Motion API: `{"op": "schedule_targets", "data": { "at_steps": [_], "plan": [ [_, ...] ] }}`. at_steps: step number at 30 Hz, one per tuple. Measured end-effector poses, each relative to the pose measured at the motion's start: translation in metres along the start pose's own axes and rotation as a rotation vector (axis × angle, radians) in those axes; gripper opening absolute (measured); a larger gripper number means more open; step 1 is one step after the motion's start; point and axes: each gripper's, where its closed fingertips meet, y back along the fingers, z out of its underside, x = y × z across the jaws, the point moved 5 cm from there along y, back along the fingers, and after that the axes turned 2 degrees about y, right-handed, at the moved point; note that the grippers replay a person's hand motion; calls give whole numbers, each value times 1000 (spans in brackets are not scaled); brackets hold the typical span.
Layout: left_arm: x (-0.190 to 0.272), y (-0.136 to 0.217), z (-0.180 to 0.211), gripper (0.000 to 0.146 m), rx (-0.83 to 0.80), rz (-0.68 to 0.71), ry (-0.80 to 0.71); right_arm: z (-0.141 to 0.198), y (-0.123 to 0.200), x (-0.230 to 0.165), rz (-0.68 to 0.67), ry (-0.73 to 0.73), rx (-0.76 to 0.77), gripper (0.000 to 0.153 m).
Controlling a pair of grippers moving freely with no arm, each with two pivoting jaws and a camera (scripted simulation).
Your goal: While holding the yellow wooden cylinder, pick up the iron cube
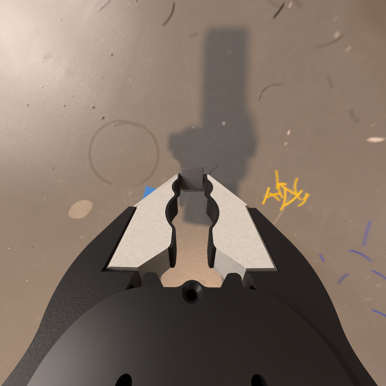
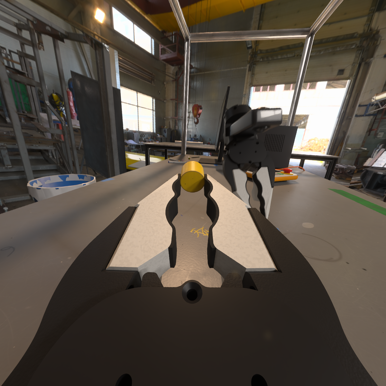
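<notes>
In the left wrist view my left gripper [image 1: 192, 180] points down at the table, and its fingertips close on both sides of the small grey iron cube [image 1: 192, 179]. The cube's shadow lies on the table just below it. In the right wrist view my right gripper [image 2: 192, 179] is shut on the yellow wooden cylinder [image 2: 192, 177] and holds it level above the table. The left gripper also shows in the right wrist view [image 2: 258, 205], to the right and pointing down. Its tips and the cube are hidden there behind my right finger.
The brown table [image 1: 83, 83] bears a yellow scribble [image 1: 284, 192] and a blue scrap [image 1: 148, 191]. A blue-and-white bucket [image 2: 60, 183] stands off the left edge. A yellow box with a red button [image 2: 282, 174], a monitor [image 2: 221, 129] and a dark case [image 2: 277, 144] stand at the far end.
</notes>
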Motion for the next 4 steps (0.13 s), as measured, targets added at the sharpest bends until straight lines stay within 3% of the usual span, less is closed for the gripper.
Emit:
{"op": "schedule_targets", "data": {
  "at_steps": [4],
  "plan": [
    [2,-14,9,22,8,-54,-71,-1,2,1,6,-10,23,21]
  ]
}}
